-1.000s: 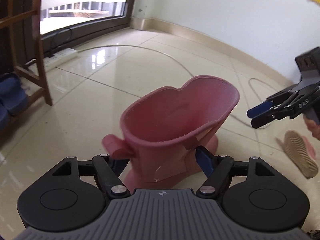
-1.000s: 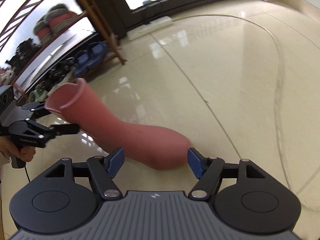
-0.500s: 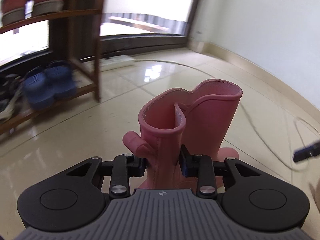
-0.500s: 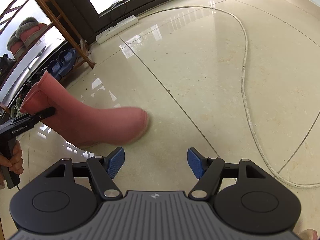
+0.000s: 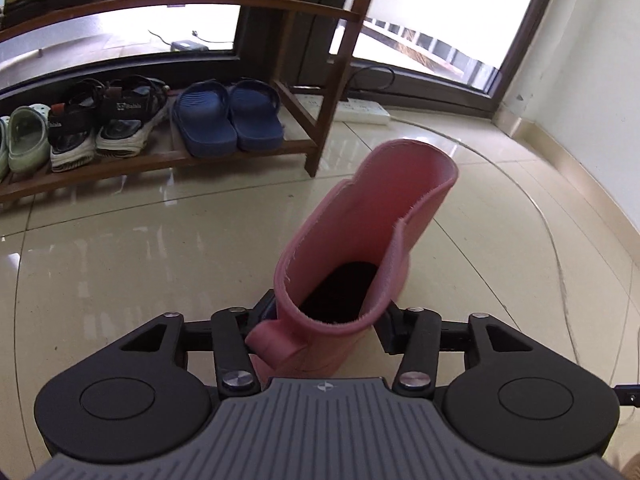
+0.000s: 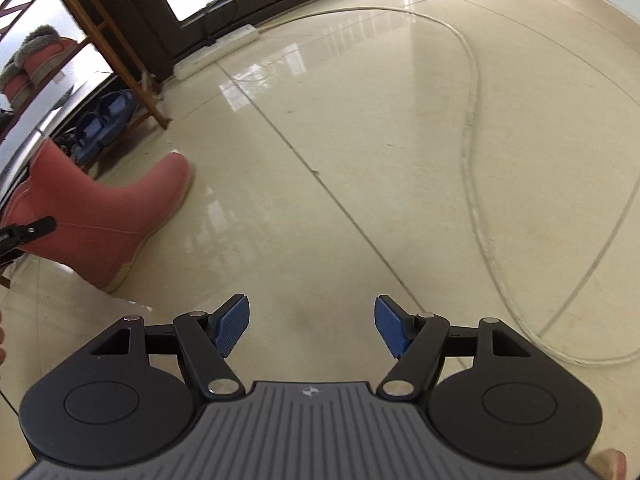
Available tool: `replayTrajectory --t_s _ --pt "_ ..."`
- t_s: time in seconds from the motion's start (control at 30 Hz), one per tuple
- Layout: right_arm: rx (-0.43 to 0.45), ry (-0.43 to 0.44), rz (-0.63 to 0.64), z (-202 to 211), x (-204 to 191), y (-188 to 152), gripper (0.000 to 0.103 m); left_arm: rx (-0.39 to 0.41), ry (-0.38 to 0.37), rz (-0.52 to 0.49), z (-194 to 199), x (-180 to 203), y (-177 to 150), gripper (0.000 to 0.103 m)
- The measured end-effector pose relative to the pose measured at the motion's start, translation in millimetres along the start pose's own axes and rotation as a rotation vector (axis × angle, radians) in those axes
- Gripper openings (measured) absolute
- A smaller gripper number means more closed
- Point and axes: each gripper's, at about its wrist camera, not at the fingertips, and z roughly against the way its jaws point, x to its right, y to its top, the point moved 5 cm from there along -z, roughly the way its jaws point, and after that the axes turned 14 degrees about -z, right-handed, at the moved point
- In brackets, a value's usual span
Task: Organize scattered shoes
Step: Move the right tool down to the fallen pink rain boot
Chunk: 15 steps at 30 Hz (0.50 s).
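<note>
Left gripper (image 5: 326, 320) straddles upright pink rubber boot (image 5: 360, 248) shaft, jaws opening, pads probably off it; toe faces wooden rack (image 5: 316, 132). Right gripper (image 6: 312, 326) spread, empty.

The pink boot (image 5: 360, 256) hides the left gripper (image 5: 326, 322) pads, so contact can't be judged. At nine o'clock in the right wrist view, that gripper is cut off by the edge. Shoes on the rack's upper shelf (image 5: 180, 0), at twelve o'clock, are cropped, perhaps boots.
</note>
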Motion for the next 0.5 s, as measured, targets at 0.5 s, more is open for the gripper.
replayTrajectory --t_s 0.5 --pt "-0.05 -0.331 -0.251 90.8 199.4 -21.5 0.075 0.046 -0.018 -0.075 40.2 17.0 -1.7 0.073"
